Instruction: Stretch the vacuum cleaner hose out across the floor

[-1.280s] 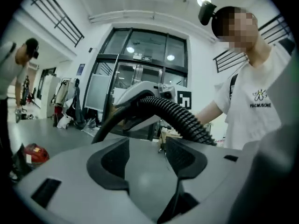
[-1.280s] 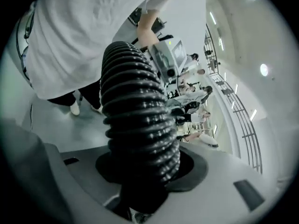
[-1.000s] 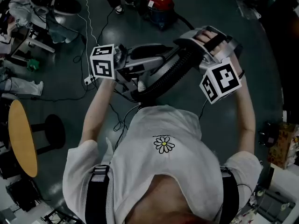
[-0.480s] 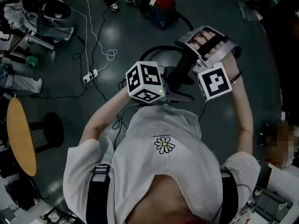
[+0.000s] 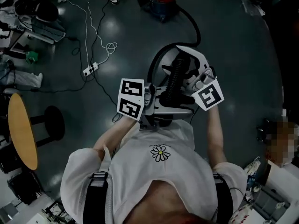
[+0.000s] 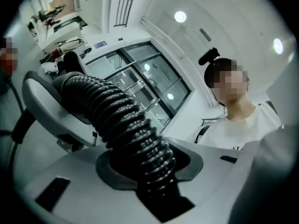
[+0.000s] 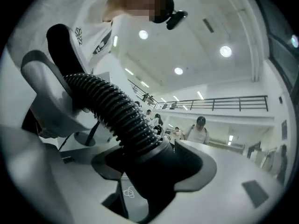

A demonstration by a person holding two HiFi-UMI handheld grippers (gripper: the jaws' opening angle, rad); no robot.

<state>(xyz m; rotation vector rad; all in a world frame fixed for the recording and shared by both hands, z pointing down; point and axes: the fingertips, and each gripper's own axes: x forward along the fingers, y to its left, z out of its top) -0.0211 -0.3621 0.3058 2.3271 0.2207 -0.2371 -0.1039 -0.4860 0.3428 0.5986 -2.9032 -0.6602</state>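
Observation:
The red vacuum cleaner [image 5: 161,1] stands on the dark floor at the top. Its black hose [image 5: 194,27] runs down from it, loops, and rises as a ribbed length [image 5: 174,85] to both grippers in front of my chest. My left gripper [image 5: 170,101] has just been closing, and its pads now press on the ribbed hose [image 6: 117,120]. My right gripper [image 5: 180,66] has just been opening. The hose's smooth cuff [image 7: 149,155] sits loosely between its jaws. In the left gripper view the right gripper's jaw [image 6: 46,106] shows further along the hose.
A power strip with white cable [image 5: 91,70] lies on the floor at left. A round wooden table [image 5: 21,129] and a black stool [image 5: 51,125] stand at lower left. Clutter lines the upper left edge, and boxes [image 5: 289,143] sit at right.
My left gripper swung in from the left to just below the right one and closed on the hose. Both hands came nearer my body, and the right wrist rolled.

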